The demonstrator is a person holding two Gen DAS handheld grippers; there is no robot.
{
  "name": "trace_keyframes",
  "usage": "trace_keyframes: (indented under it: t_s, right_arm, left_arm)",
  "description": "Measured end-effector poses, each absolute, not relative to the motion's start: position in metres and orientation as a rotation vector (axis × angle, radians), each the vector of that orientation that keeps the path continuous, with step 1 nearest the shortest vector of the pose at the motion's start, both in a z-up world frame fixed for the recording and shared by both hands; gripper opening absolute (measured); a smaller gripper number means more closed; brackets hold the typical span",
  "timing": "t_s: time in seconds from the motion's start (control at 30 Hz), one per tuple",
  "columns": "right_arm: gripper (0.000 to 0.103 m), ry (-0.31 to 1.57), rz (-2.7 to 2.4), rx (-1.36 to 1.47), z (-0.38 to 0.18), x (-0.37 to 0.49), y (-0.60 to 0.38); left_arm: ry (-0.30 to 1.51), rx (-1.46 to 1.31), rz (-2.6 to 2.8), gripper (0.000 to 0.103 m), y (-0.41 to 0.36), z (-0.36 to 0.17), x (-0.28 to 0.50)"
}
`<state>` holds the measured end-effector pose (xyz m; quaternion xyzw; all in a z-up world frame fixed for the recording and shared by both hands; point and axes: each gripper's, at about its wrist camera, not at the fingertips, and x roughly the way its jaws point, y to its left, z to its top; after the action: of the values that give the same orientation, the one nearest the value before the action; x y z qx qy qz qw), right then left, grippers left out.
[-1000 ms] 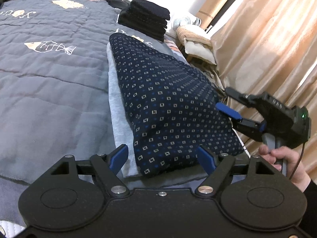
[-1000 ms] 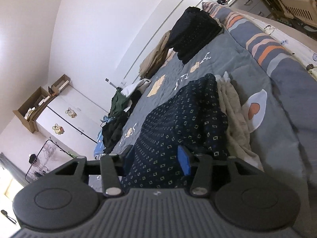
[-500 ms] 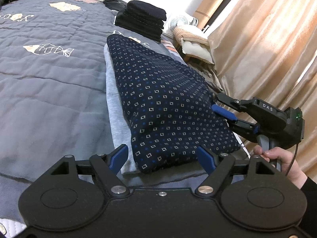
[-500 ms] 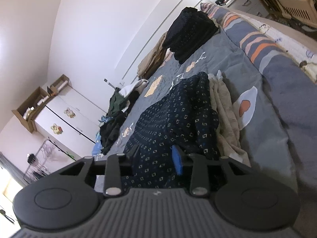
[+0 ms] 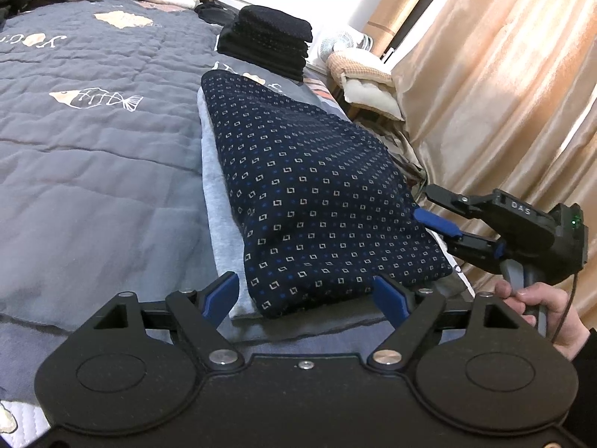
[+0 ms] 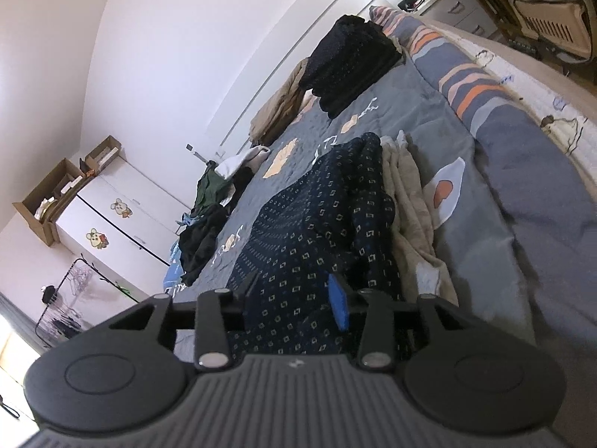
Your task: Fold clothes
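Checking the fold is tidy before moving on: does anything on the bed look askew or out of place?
The patterned navy garment sits skewed on the grey garment, leaving a grey strip bare along one side. Unfolded clothes lie heaped at the quilt's far edge.

On the left tongs (image 5: 304, 293) we see a wide black body with two round flat discs. Two silver screws sit at the arm joints and one small screw sits in the middle. The arms are black with triangle holes, and the fingers (image 5: 220, 295) have blue pads.

The right tongs (image 5: 429, 209) are also black with blue pads. Their housing has the white letters "DAS", a small green light and a grey handle. A thin dark cable hangs behind it. The hand (image 5: 544, 310) on the handle wears a dark sleeve. In their own view, their body is grey and ribbed.
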<state>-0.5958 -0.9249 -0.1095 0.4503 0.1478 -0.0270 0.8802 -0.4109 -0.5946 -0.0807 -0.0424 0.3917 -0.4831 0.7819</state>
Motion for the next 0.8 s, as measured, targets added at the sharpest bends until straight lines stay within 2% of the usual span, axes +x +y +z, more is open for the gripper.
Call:
trace_keyframes:
  t_s: [0.1,0.13,0.23,0.37,0.5,0.8]
  right_arm:
    - [0.075,0.303,-0.086,0.929,-0.098,-0.605,-0.919]
    - [0.081,0.301,-0.098,0.911,-0.094,-0.608,-0.917]
    - [0.091,0.301,-0.125,0.811,-0.078,-0.614,-0.906]
    - [0.094,0.358,-0.210,0.725,-0.060,-0.616,-0.891]
    - [0.095,0.439,-0.300,0.621,-0.042,-0.620,-0.873]
    - [0.095,0.497,-0.338,0.526,-0.002,-0.619,-0.840]
  left_arm:
    - [0.833,-0.088,-1.042,0.080,-0.593,-0.078,-0.415]
    - [0.825,-0.090,-1.037,0.081,-0.592,-0.076,-0.417]
    - [0.797,-0.088,-1.018,0.091,-0.592,-0.067,-0.422]
    - [0.770,-0.078,-1.001,0.094,-0.592,-0.050,-0.425]
    - [0.704,-0.025,-0.991,0.103,-0.587,-0.027,-0.431]
    - [0.701,0.101,-0.989,0.103,-0.597,0.015,-0.439]
